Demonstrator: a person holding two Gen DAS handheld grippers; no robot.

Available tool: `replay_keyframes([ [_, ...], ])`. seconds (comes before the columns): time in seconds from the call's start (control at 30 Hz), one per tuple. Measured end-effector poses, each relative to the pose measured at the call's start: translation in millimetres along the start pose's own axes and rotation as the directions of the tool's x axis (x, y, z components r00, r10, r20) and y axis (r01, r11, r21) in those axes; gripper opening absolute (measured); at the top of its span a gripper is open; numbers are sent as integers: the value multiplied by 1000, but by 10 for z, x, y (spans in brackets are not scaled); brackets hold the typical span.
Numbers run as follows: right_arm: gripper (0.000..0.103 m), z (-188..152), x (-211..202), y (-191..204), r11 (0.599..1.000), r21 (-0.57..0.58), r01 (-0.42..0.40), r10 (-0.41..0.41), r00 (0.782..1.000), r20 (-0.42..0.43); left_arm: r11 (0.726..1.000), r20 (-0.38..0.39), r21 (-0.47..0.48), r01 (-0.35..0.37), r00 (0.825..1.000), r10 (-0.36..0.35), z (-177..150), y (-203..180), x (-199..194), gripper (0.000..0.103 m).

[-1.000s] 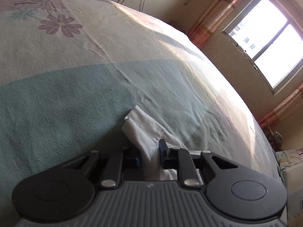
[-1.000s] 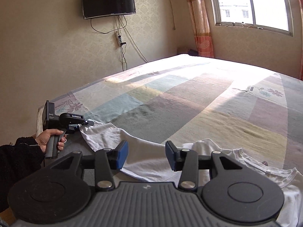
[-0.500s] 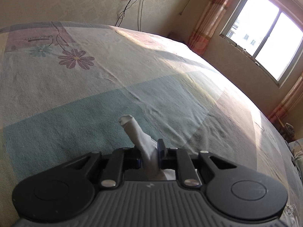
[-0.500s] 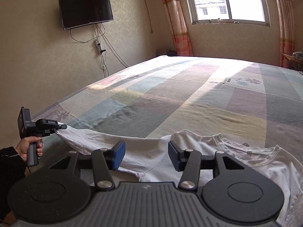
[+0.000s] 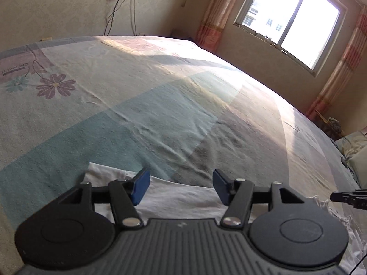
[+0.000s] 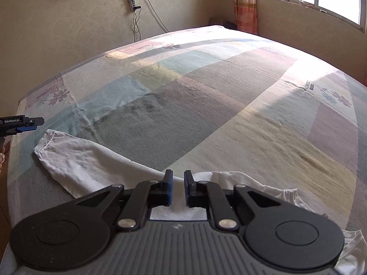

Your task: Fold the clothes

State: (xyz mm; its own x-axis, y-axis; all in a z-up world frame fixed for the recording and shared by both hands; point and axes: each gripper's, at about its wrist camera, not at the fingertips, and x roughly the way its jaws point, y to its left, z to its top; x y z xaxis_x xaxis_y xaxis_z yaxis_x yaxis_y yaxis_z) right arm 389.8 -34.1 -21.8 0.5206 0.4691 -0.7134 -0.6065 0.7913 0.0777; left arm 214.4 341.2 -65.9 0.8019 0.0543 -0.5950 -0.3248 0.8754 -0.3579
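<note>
The left claw (image 5: pixel 181 186) hangs spread apart above the white shirt (image 6: pixel 91 167) on the bed (image 6: pixel 206 105); at lower centre, the right claw (image 6: pixel 178 189) is nearly together, gripping nothing.

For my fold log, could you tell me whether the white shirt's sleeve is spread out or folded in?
Spread out: the sleeve lies flat on the bed sheet, extended sideways.

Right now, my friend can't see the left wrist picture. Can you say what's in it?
The left gripper is open above a white T-shirt lying on a patchwork bedsheet. A sunny window with striped curtains is behind the bed.
</note>
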Motion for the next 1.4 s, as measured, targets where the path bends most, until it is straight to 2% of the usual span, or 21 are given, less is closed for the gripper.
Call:
replay_keyframes([
  [0.1,10,169,521,51,1000,-20,1,-2,998,-60,989,-70,100,112,992,-105,-136,-450,224,61],
  [0.2,9,214,903,148,999,-41,-28,23,994,-104,978,-88,166,130,989,-117,-299,-715,369,61],
  [0.3,9,99,939,314,990,-121,-68,53,991,-122,977,-97,181,109,991,-92,-459,-773,456,61],
  [0.4,9,-75,914,455,977,-204,-66,38,990,-138,980,-111,178,87,991,-68,-617,-769,529,61],
  [0.57,10,-337,846,714,926,-376,-47,6,994,-111,976,-83,197,89,994,-74,-711,-779,468,69],
  [0.67,11,-336,846,772,892,-450,-31,-12,996,-93,976,-82,196,93,994,-78,-713,-778,472,70],
  [0.73,27,-306,857,784,871,-491,-19,-23,997,-79,976,-81,196,96,993,-82,-714,-776,477,72],
  [0.77,31,-284,876,776,857,-515,-14,-26,997,-71,976,-81,196,98,993,-83,-714,-774,479,72],
  [0.8,41,-262,898,745,852,-523,-18,-24,997,-73,976,-80,196,99,993,-85,-714,-773,481,72],
  [0.83,49,-224,922,685,859,-510,-37,-8,996,-86,976,-80,195,102,993,-88,-715,-769,481,72],
  [0.87,49,-185,946,621,869,-491,-60,11,995,-102,975,-79,193,105,993,-92,-717,-765,480,72],
  [0.93,48,-106,994,445,906,-398,-143,85,983,-160,975,-77,190,112,992,-99,-719,-757,480,73],
  [1.0,42,-84,1016,340,917,-344,-203,144,972,-188,976,-77,186,115,992,-102,-713,-752,476,75],
  [1.07,29,-93,1014,319,912,-330,-244,186,962,-198,977,-79,182,115,992,-102,-695,-751,467,76],
  [1.1,15,-110,1004,364,904,-349,-247,188,963,-194,977,-80,179,115,992,-102,-687,-750,462,76],
  [1.13,8,-128,992,428,892,-388,-230,171,969,-181,978,-81,177,114,992,-101,-678,-750,458,76],
  [1.17,7,-132,996,493,881,-427,-206,148,975,-164,978,-82,174,114,991,-101,-669,-749,454,76],
  [1.23,6,-67,1047,553,882,-443,-162,121,985,-119,979,-85,170,114,991,-101,-652,-748,445,76],
  [1.33,6,96,1200,554,911,-408,-67,51,997,-51,980,-88,162,113,991,-100,-626,-746,432,76],
  [1.4,6,168,1184,507,929,-368,-36,24,999,-37,980,-86,166,112,991,-99,-596,-738,419,76],
])
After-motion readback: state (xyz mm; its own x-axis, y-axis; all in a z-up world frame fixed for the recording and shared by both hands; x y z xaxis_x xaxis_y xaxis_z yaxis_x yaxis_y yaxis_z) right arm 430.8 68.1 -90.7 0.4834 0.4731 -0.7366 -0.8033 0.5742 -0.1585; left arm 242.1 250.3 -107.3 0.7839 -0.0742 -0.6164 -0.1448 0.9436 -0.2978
